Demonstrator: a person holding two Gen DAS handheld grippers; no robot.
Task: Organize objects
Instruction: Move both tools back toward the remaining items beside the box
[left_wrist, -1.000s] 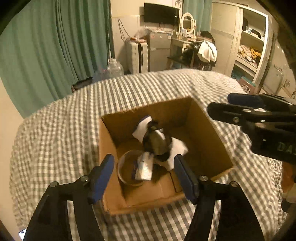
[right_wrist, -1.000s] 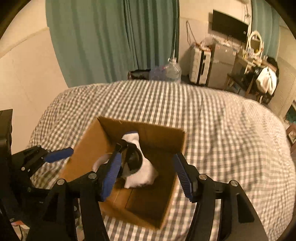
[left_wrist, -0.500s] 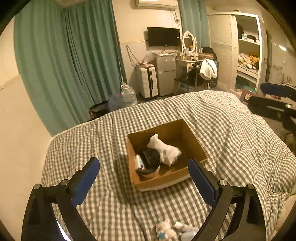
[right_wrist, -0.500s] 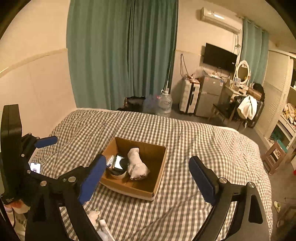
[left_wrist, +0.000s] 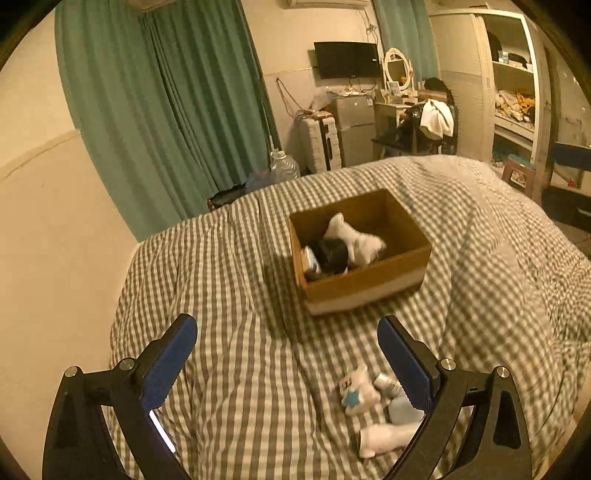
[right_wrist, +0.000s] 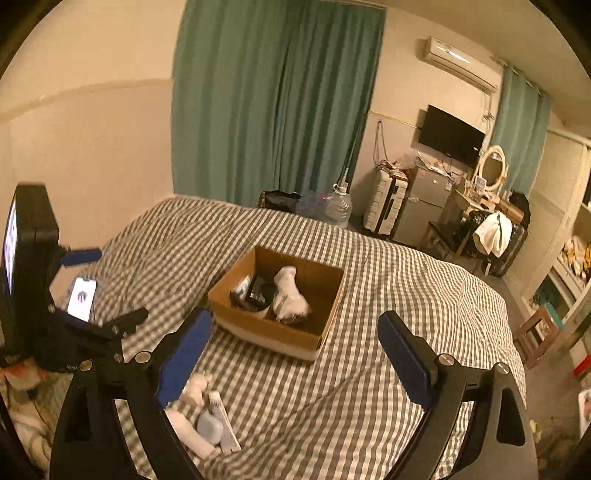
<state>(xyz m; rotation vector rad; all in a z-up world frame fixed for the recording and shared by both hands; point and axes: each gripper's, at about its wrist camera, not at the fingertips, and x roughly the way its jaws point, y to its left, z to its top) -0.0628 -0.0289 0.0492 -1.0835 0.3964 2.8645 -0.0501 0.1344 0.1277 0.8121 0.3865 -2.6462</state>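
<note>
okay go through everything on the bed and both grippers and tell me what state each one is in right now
Left gripper: open, empty, above the bedspread.
Right gripper: open, empty.
Cardboard box: open-topped, partly filled.
White sock: lying in the box.
Plush toy: loose on the bed, outside the box.
Phone: screen lit, on the bed.

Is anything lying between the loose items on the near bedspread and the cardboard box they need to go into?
Nothing visible does. Between the loose items and the cardboard box lies only bare checked bedspread. The box is open-topped, and its right half looks free. Both the left gripper and right gripper are open and empty.
</note>
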